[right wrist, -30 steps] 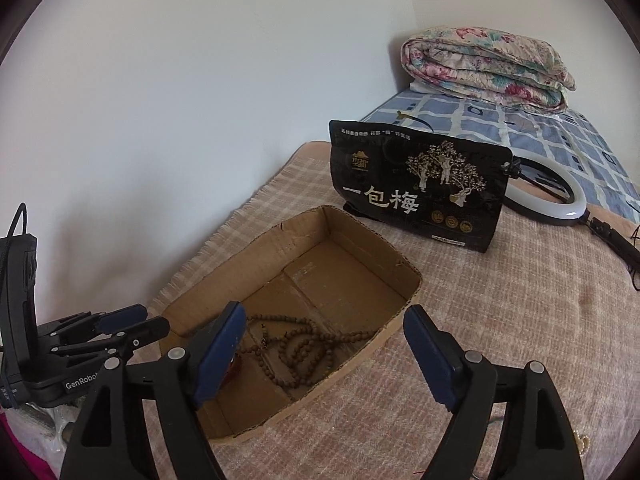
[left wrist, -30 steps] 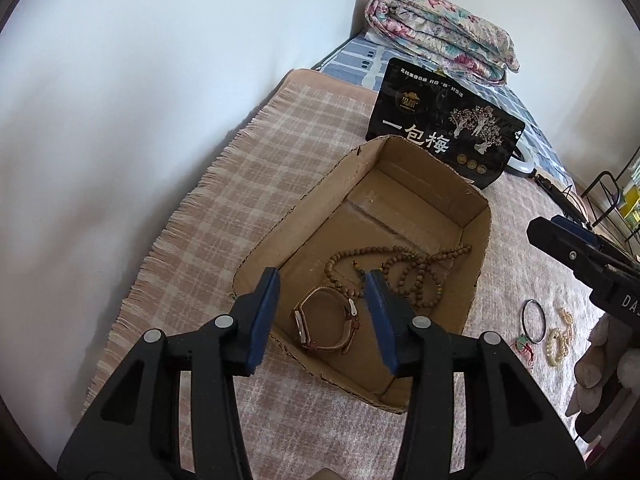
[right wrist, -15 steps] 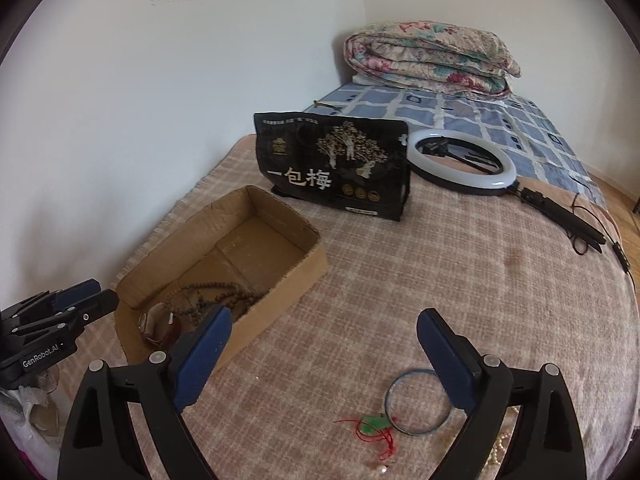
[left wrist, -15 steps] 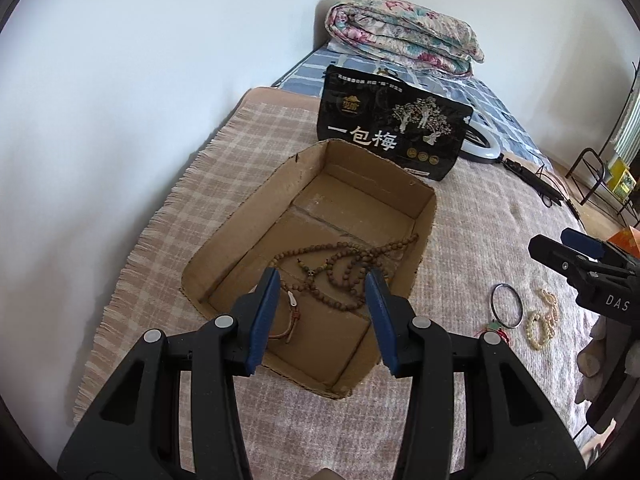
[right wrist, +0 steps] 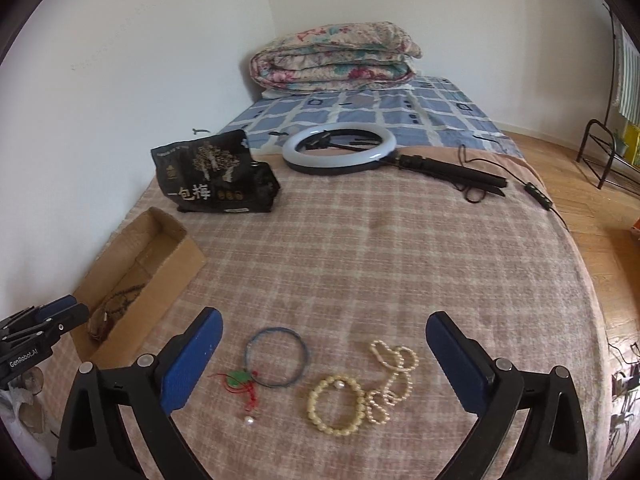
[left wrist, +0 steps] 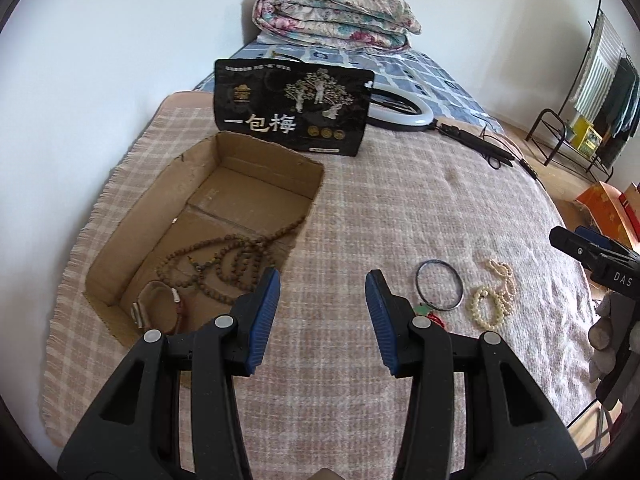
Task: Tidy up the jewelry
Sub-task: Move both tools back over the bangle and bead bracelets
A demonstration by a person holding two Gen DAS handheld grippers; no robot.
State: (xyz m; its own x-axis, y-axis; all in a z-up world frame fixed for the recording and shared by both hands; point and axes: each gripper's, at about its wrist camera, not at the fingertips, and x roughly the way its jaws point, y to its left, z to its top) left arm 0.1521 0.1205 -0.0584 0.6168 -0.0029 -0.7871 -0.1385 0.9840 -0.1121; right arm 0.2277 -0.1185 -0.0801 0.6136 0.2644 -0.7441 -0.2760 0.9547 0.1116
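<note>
A cardboard box (left wrist: 256, 152) lies on the checked blanket and holds a brown bead necklace (left wrist: 224, 256) and a brown-strapped watch (left wrist: 160, 312). It also shows in the right wrist view (right wrist: 176, 264). On the blanket lie a thin blue bangle (right wrist: 276, 356) with a green charm and red cord (right wrist: 238, 380), a cream bead bracelet (right wrist: 336, 404) and a pearl strand (right wrist: 394, 376). My left gripper (left wrist: 322, 316) is open and empty, just right of the box. My right gripper (right wrist: 322, 360) is wide open and empty, over the loose jewelry.
A black snack bag (left wrist: 292, 112) stands behind the box. A ring light (right wrist: 340, 148) with its black handle and cable lies further back. A folded floral quilt (right wrist: 336, 56) sits at the bed's head. The bed edge and wooden floor (right wrist: 592, 208) are to the right.
Both grippers swung right, away from the box toward the loose jewelry. The left gripper's jaws opened wider. The bangle, bracelet and pearls now lie between the right gripper's fingers.
</note>
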